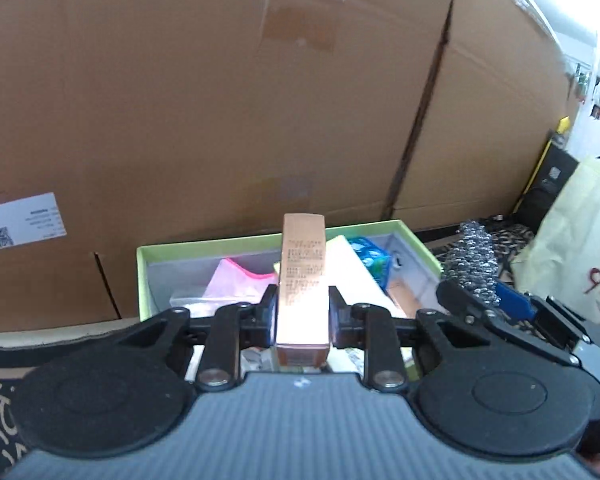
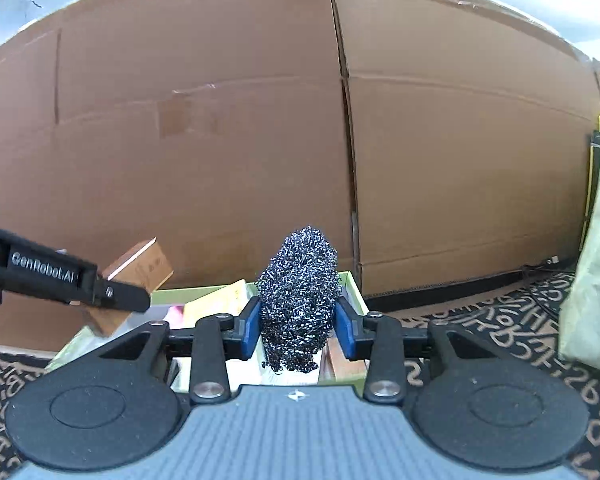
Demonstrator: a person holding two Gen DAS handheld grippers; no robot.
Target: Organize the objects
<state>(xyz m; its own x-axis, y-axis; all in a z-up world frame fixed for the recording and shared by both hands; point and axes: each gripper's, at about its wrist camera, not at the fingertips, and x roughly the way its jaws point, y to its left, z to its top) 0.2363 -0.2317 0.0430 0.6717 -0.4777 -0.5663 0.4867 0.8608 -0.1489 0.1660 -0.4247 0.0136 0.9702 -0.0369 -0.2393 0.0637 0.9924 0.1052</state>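
Note:
My left gripper (image 1: 302, 312) is shut on a long copper-coloured box (image 1: 302, 276) with printed text, held above a green-rimmed storage box (image 1: 236, 240). The storage box holds a pink item (image 1: 236, 280), a white carton (image 1: 356, 276) and a blue patterned pack (image 1: 374, 260). My right gripper (image 2: 298, 320) with blue pads is shut on a dark steel-wool scourer (image 2: 300, 296) over the same box (image 2: 352, 284). The left gripper (image 2: 100, 288) with its copper box (image 2: 140, 268) shows at left in the right wrist view. The scourer (image 1: 474, 264) and right gripper (image 1: 512, 308) show at right in the left wrist view.
A tall cardboard wall (image 1: 220, 100) stands right behind the storage box. A patterned black-and-tan mat (image 2: 500, 332) covers the surface. A pale fabric bag (image 1: 572, 248) stands at the right, also in the right wrist view (image 2: 596, 280).

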